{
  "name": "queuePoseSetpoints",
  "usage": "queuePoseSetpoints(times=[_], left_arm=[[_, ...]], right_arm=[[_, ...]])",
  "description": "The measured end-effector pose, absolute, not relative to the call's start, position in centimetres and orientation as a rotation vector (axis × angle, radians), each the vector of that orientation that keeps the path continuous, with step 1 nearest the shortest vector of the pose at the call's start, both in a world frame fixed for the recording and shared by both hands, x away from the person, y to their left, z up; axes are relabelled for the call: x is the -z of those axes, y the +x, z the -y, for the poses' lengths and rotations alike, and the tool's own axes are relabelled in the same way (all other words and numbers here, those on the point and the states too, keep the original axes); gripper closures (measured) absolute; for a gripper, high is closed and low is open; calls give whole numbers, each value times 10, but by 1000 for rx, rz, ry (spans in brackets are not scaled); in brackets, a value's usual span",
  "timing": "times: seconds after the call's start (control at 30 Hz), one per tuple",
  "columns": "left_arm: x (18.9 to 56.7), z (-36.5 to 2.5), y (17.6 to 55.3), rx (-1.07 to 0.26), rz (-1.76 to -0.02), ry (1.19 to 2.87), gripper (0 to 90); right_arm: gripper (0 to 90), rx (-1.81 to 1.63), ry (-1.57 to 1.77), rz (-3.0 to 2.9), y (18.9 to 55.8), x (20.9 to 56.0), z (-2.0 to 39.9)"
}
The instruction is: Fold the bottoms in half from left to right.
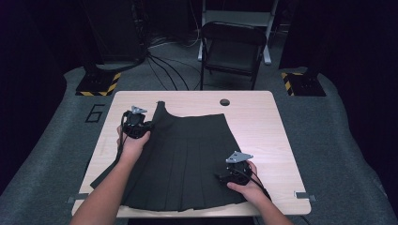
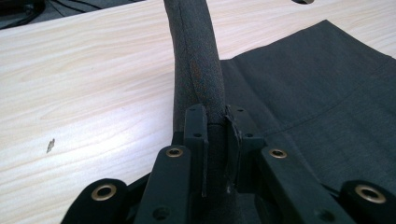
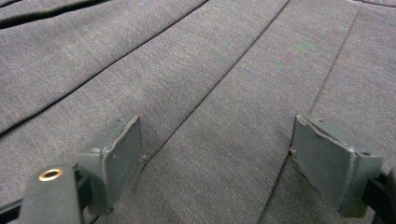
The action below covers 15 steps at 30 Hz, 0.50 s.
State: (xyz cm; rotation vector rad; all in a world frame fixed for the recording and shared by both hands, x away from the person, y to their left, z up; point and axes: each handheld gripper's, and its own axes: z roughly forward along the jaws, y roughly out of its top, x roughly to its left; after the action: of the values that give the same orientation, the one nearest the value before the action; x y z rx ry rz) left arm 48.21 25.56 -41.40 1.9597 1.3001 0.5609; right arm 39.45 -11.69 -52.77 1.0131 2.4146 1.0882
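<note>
Skirt (image 1: 187, 159): dark grey woven cloth, matt, fine twill-like grain, pressed into flat pleats; its waistband strip (image 2: 198, 60), upper centre of the left gripper view, looks coarser and faintly fuzzy.
Table (image 1: 263, 126): pale wood-grain top, smooth, soft sheen.
Left gripper (image 2: 215, 130): black matt plastic links with brass-coloured rivets.
Right gripper (image 3: 215, 158): dull grey pads (image 3: 121, 158), scuffed and chipped at the edges; pale grey metal-looking plate on top in the high view.
Floor (image 1: 342, 140): grey carpet, rough.
</note>
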Motion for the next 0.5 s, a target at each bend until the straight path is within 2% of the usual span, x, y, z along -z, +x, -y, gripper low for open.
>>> queuePoseSetpoints(times=[0.5], left_arm=[[404,-210,482,-525,-1203,2000,799]], right_arm=[[166,-1088,1013,-2415,394,528,117]])
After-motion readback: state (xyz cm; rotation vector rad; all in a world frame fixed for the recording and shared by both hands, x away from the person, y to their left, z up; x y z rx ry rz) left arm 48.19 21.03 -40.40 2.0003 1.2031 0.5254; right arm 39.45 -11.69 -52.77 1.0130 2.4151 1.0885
